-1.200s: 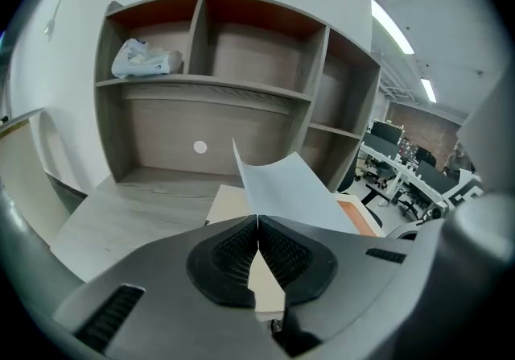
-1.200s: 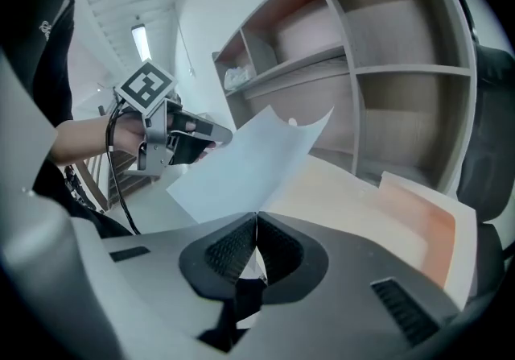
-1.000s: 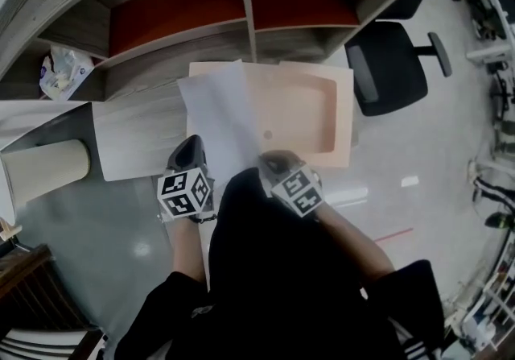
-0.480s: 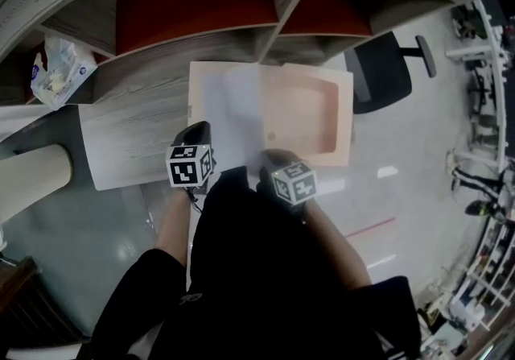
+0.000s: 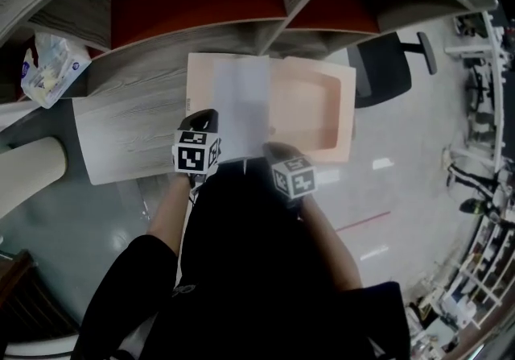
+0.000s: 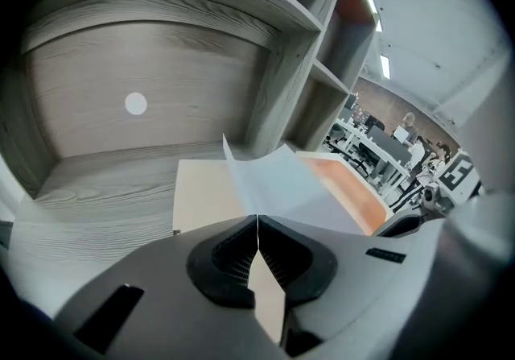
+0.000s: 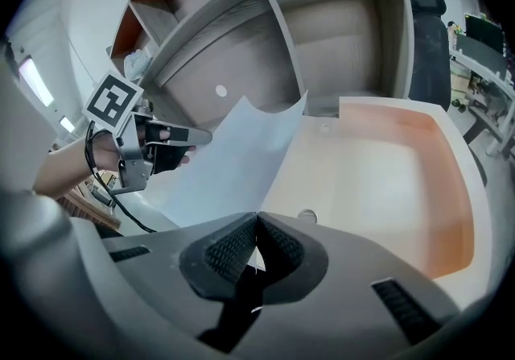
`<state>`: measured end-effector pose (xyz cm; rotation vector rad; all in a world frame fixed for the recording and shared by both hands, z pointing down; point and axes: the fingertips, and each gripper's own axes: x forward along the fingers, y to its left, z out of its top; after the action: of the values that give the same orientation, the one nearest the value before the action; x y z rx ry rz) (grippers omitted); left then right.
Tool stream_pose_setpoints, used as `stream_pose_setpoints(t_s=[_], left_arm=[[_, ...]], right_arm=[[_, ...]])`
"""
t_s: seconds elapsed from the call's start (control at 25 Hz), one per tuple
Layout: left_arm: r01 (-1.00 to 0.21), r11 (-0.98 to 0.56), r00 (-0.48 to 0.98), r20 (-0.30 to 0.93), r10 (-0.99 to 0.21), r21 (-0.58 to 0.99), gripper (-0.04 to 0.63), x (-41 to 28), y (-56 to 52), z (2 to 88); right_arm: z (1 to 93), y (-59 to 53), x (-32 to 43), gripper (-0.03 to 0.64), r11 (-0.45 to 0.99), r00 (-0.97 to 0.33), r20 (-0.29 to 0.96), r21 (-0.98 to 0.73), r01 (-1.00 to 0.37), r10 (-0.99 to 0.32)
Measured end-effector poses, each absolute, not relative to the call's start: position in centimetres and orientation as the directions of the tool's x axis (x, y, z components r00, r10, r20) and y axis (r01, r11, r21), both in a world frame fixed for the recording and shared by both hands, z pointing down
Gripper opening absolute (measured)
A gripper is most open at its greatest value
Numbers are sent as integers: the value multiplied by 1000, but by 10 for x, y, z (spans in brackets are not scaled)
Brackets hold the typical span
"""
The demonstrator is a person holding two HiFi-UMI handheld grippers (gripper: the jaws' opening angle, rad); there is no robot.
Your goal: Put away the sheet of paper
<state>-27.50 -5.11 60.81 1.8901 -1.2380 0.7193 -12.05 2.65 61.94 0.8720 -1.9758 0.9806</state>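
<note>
The sheet of paper (image 5: pixel 241 101) has swung in and now hangs squarely above the tray's (image 5: pixel 330 80) left half. The left gripper (image 5: pixel 206 118) and the right gripper (image 5: pixel 272 151) are each clamped tight on its near edge. It looks ready to lower in.

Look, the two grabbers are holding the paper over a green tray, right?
Not green: the head view shows the tray is pale orange. The rest stands: the left gripper and the right gripper are both shut on the sheet of paper, held over that tray.
</note>
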Motion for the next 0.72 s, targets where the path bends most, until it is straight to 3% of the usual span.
stream_pose_setpoints(t_s=[0.72], left_arm=[[-927,-266,366,802,-472,266,46,-253,-65,617]], right_arm=[[632,19,-104,18,429,-483,848,-361,-828,-219]])
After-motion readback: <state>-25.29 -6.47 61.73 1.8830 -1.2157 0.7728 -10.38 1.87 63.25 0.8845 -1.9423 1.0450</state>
